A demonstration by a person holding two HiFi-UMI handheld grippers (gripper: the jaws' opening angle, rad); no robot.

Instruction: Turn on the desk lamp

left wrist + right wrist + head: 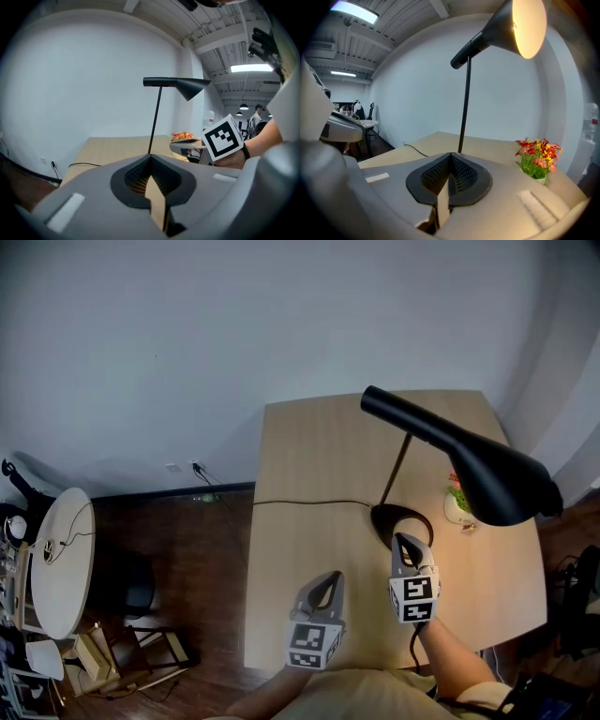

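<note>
Pale wooden desk [309, 474] by a white wall carries the desk lamp [487, 470], its shade [528, 23] glowing inside. The right gripper [405, 542] is at the lamp's base [386, 518], the left gripper [328, 579] beside it; both claws are pressed together and hold nothing. A careless press here could, I think, switch the light off or push the base toward the flowers [457, 495].

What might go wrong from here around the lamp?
The right hand-held gripper is at the lamp base; a shove could tip it, and its shade overhangs the small flower pot. The shade already glows, so another press might switch it off.
</note>
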